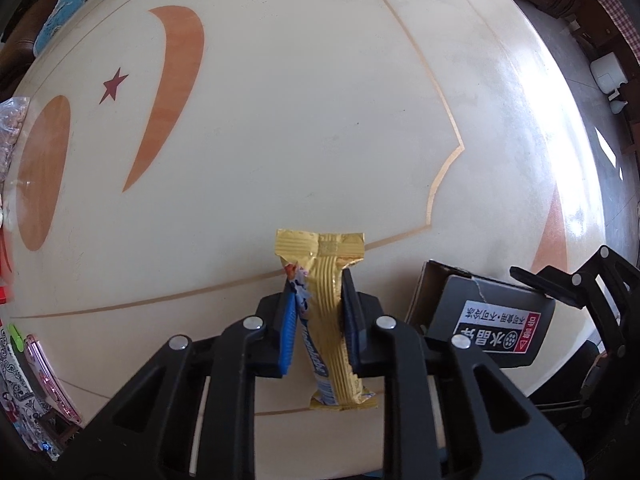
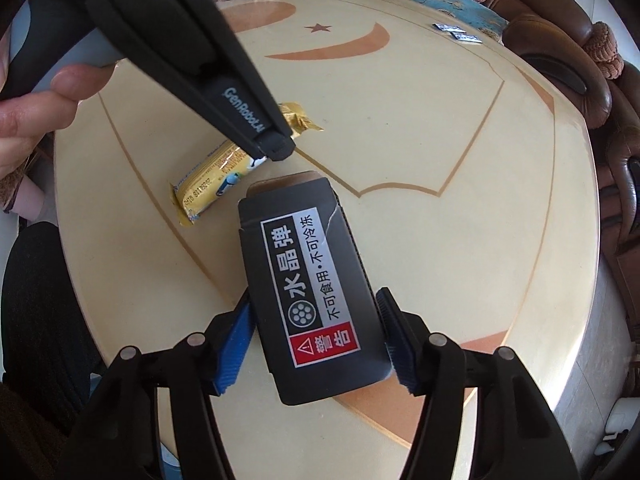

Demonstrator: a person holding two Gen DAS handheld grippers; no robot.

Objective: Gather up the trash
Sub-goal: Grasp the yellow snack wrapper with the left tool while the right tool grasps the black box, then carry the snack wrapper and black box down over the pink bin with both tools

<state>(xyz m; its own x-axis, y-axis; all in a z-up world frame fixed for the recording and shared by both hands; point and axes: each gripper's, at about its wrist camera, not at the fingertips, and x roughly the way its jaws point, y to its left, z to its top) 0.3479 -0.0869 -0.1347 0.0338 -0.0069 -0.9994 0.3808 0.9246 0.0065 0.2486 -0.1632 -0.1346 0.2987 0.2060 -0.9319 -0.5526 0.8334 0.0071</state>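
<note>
Hand: a person's hand [image 2: 24, 108] is at the far left edge of the right wrist view, on a gripper handle.
Left gripper [image 1: 318, 312]: its jaws are closed tight on the gold wrapper, blue pads pressing both sides.
Gold wrapper [image 1: 330, 320]: a long snack wrapper lying on the table, left of the black box and near it; its crimped far end sticks out past the fingertips.
Black box [image 2: 312, 284]: a flat black carton with a white and red warning label, lying on the table.
Right gripper [image 2: 316, 340]: half open around the near end of the box; whether the blue pads touch its sides I cannot tell.
Table [image 1: 280, 100]: cream top with orange crescents and a star.
</note>
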